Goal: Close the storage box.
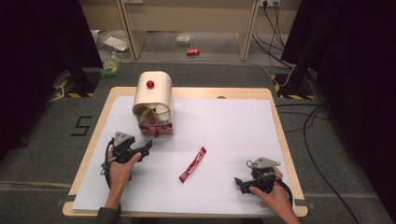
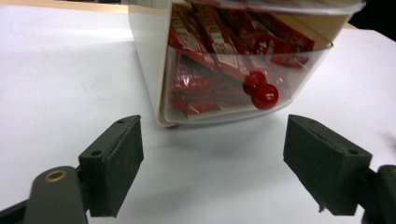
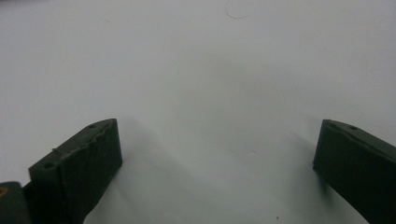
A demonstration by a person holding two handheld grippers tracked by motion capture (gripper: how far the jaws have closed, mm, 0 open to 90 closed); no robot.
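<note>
Table: a wooden table (image 1: 187, 93) with a big white sheet (image 1: 224, 135) laid over most of its top
Box: a cream box with a round top (image 1: 153, 95) stands at the back left of the sheet; a red ball knob (image 1: 150, 84) sits on its lid; the clear front bin (image 2: 299, 70) is full of red packets (image 2: 210, 42); that bin has its own red knob (image 2: 264, 95)
Loose packet: one long red packet (image 1: 193, 164) lies flat on the sheet, near the middle, a bit toward the front; it is apart from the box and from both tongs
Left tongs: the left tongs (image 1: 148, 147) are held by the left hand (image 1: 120, 170) at the front left; they point at the box and sit just in front of the clear bin, not touching it; the two black jaws stand wide apart with nothing between them
Right tongs: the right tongs (image 1: 239, 182) are held by the right hand (image 1: 275, 196) at the front right, low over the sheet; the jaws are spread wide; bare white sheet lies between them
Floor: past the table the floor has a red can (image 1: 193, 52), some bags and black cables (image 1: 275, 28)
</note>
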